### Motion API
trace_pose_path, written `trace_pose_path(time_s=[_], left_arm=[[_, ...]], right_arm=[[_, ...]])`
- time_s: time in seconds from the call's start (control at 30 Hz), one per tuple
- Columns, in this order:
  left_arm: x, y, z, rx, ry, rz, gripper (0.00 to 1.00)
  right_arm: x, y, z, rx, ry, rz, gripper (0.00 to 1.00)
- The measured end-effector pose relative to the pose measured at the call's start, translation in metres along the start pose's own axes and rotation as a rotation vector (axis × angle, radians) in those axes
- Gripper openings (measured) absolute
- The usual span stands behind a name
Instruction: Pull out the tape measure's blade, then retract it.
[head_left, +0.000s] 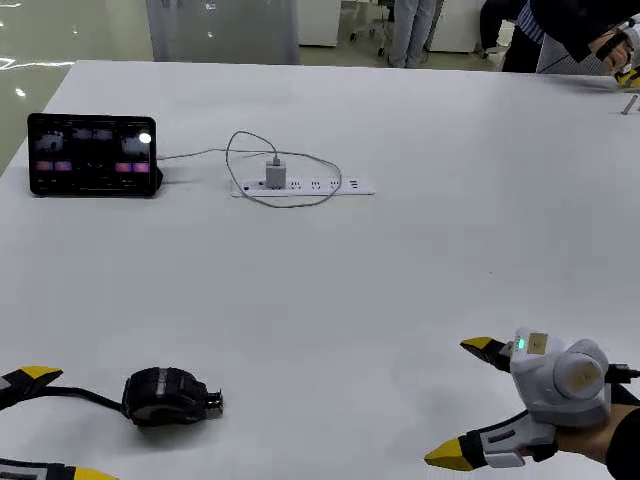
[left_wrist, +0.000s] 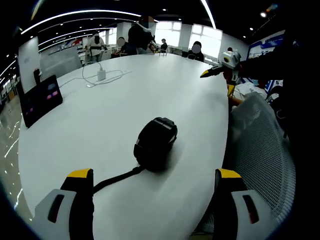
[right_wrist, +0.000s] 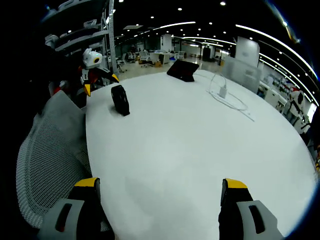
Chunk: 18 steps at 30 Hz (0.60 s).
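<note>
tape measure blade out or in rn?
In: no blade extends from the tape measure lying on the table; only its black strap trails toward the open left gripper.

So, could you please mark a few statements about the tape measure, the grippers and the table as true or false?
1. The tape measure lies on the table, clamped by neither gripper. True.
2. Its blade is pulled far out. False: none of it shows drawn out.
3. The right gripper is shut. False: its jaws stand wide apart over the table.
4. The left gripper is open, the tape measure ahead of it. True.
5. The tablet has a lit screen. True.
</note>
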<state>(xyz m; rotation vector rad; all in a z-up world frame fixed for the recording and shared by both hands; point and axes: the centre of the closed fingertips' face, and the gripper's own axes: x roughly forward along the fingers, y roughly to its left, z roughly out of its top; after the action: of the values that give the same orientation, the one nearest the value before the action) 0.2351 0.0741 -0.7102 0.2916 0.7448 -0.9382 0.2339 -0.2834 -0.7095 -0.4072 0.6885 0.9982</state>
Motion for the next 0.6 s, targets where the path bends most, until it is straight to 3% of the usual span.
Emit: trace_pose_path(time_s=[0.6], left_arm=[[0.031, -0.01, 0.014, 0.222, 0.133, -0.126, 0.96]], right_arm=[[0.046, 0.015, 0.031, -0.079, 0.014, 0.08, 1.0]])
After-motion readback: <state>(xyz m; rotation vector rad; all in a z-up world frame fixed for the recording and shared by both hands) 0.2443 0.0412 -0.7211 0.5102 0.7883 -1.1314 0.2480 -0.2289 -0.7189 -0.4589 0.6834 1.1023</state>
